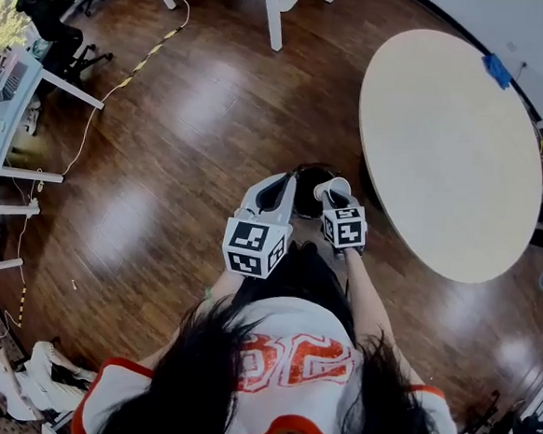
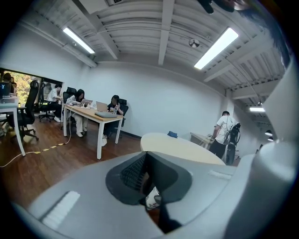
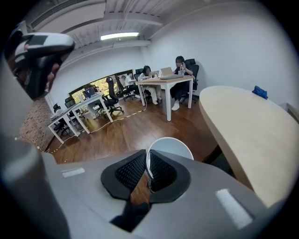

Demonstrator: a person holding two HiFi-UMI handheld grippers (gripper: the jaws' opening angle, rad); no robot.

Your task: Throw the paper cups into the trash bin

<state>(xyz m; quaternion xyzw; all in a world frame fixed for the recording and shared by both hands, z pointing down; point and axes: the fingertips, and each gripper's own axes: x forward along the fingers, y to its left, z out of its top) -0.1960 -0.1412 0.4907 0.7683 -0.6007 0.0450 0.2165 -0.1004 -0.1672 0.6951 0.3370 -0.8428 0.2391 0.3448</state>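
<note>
the person wears a white shirt [image 1: 282, 317] with orange-red trim at the sleeves and hem and large orange-red print across it. long dark hair [image 1: 188, 383] falls over it. the left gripper [image 1: 276, 186] and right gripper [image 1: 330, 194] have smooth pale grey shells and black ribbed pads [image 3: 130, 171]. each carries a white cube [image 1: 253, 247] with black square markers.

Your head camera looks steeply down at the left gripper [image 1: 278, 191] and right gripper [image 1: 334, 193]. Each gripper camera rides close behind its fingers [image 3: 130, 172], facing outward; all 3 views share the round bench [image 1: 446, 141] at 2 o'clock.
</note>
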